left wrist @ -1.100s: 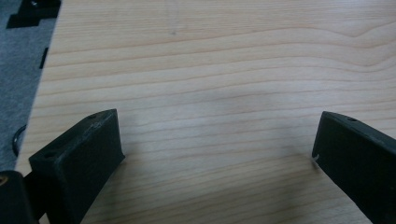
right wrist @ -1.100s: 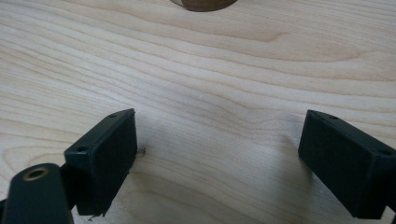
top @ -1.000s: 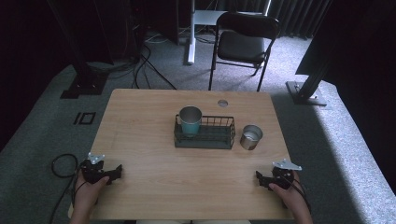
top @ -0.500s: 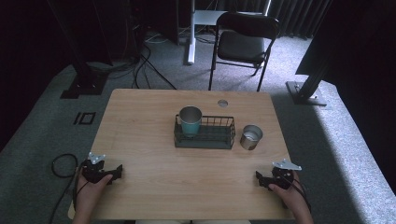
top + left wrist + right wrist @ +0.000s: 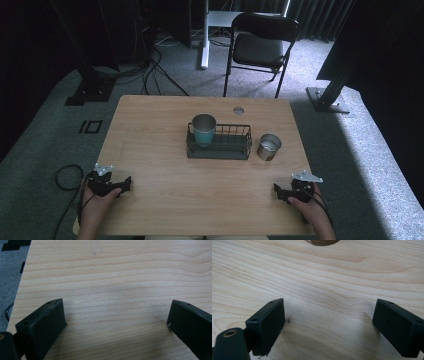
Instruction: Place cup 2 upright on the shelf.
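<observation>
Left gripper (image 5: pixel 125 183): resting at the tabletop's (image 5: pixel 165 150) near-left corner, jaws standing wide apart, gripping nothing.
Right gripper (image 5: pixel 278 191): resting at the near-right corner, jaws spread, gripping nothing.
Basket (image 5: pixel 220 148): sitting mid-tabletop.
Teal cup (image 5: pixel 204 130): standing upright in the basket's left end.
Steel cup (image 5: pixel 269 146): standing just right of the basket.

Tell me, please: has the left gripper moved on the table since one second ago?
No. In the high view the left gripper stays near the table's front left corner, as far from the wire basket as before.
</observation>
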`<act>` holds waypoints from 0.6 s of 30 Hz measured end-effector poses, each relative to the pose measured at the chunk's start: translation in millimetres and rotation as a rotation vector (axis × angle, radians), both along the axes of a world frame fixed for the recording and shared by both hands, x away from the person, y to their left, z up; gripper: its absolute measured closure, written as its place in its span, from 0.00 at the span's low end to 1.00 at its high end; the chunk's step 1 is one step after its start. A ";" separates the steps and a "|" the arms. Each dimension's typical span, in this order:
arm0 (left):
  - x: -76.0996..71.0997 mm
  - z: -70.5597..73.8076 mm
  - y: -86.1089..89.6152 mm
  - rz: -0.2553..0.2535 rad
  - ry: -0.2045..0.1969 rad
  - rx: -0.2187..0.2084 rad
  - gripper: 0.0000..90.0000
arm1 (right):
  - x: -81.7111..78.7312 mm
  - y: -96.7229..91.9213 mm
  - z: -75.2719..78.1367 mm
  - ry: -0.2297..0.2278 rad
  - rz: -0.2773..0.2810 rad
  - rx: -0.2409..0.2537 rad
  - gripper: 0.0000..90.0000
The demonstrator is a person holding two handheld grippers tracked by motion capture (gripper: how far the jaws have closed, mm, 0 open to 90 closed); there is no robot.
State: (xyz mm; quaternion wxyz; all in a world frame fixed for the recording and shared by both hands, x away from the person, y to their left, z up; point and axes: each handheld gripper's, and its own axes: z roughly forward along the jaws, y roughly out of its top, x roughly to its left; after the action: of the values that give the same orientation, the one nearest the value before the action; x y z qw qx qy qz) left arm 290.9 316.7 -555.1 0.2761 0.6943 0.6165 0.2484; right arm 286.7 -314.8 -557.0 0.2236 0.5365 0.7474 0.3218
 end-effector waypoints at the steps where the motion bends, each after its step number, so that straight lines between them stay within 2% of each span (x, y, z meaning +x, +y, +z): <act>1: 0.0 0.0 0.0 0.000 0.000 0.000 0.02 | 0.0 0.0 0.0 0.000 0.000 0.000 0.12; 18: 0.1 -0.1 0.1 -0.001 0.000 0.000 0.03 | -2.5 -0.4 0.1 0.000 0.006 -0.002 0.12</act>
State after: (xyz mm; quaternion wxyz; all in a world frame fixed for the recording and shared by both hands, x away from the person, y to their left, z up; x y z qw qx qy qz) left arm 291.0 316.7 -555.2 0.2764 0.6947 0.6159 0.2484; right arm 284.3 -315.2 -557.0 0.2229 0.5343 0.7492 0.3217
